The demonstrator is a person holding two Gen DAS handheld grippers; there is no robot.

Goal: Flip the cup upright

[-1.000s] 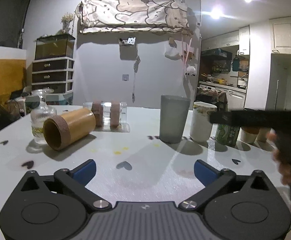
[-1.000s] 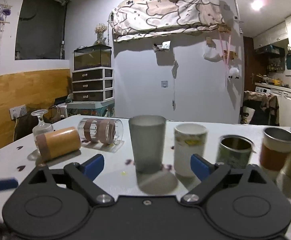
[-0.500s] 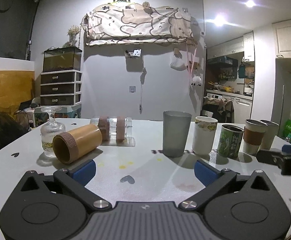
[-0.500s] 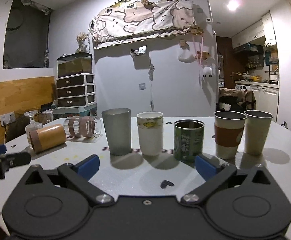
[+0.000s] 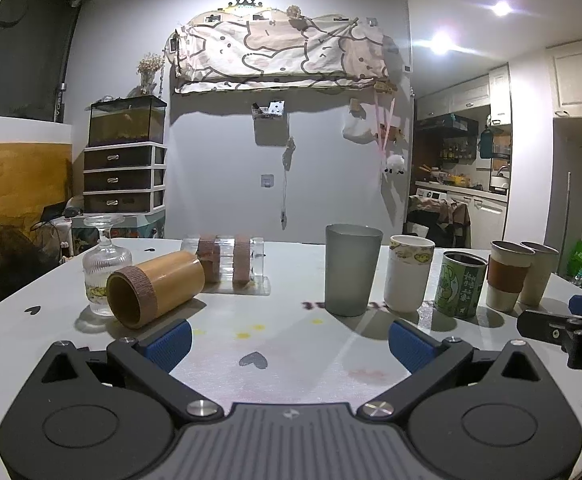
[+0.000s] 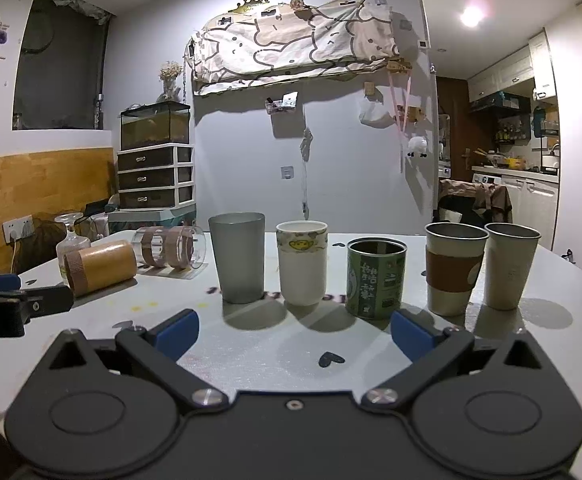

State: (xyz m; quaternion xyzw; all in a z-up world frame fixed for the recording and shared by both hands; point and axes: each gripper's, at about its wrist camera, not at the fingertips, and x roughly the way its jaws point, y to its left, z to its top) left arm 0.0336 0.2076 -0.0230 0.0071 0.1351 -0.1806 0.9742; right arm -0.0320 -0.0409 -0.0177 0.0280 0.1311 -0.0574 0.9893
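Observation:
A bamboo cup (image 5: 155, 288) lies on its side at the table's left, mouth toward me; it also shows in the right wrist view (image 6: 101, 266). Behind it a clear glass cup with brown bands (image 5: 229, 264) lies on its side, also seen in the right wrist view (image 6: 171, 246). A stemmed glass (image 5: 105, 268) stands upside down beside the bamboo cup. My left gripper (image 5: 289, 346) is open and empty, low over the table in front of the bamboo cup. My right gripper (image 6: 295, 334) is open and empty, facing the row of upright cups.
Upright in a row stand a grey tumbler (image 6: 237, 258), a white cup (image 6: 302, 262), a green tin (image 6: 376, 283), a sleeved paper cup (image 6: 453, 268) and a beige cup (image 6: 509, 266). The white table (image 5: 291, 332) has small heart marks. Each gripper shows at the edge of the other's view.
The right gripper has drawn back and swung right, so the whole row of upright cups is in its view. The left view has steadied and its aim has risen slightly.

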